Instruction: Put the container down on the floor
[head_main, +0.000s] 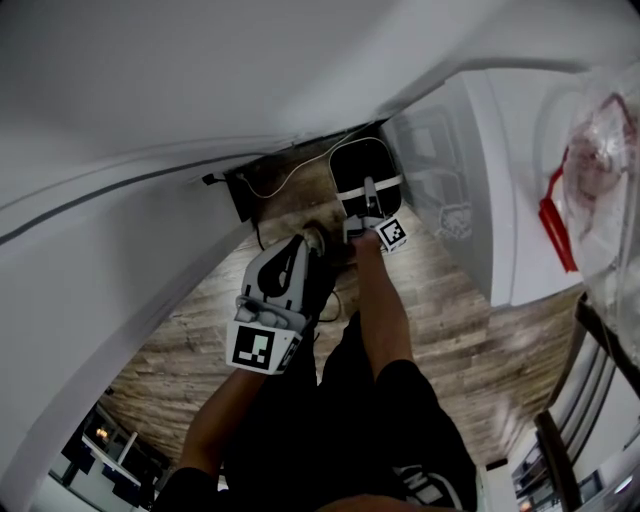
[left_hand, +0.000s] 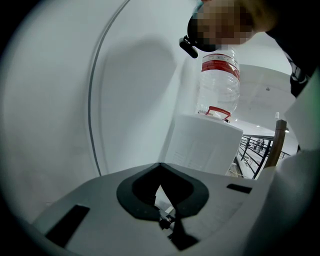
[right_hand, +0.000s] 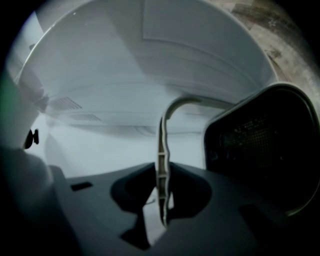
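At upper centre, a black container (head_main: 362, 165), likely light and rigid, is held low over the floor (head_main: 440, 300) by its thin handle (right_hand: 162, 150), which is pinched in the right gripper (head_main: 366, 220); the left gripper (head_main: 296, 250) is closed, empty.

Container (head_main: 362, 170) upper centre of frame, betw. wall (head_main: 110, 260) at left & dispenser (head_main: 510, 200) at right, bottle (head_main: 605, 150) atop it. Right tongs (head_main: 367, 208) on container handle (right_hand: 162, 150); left tongs (head_main: 303, 247) lower left, apart.
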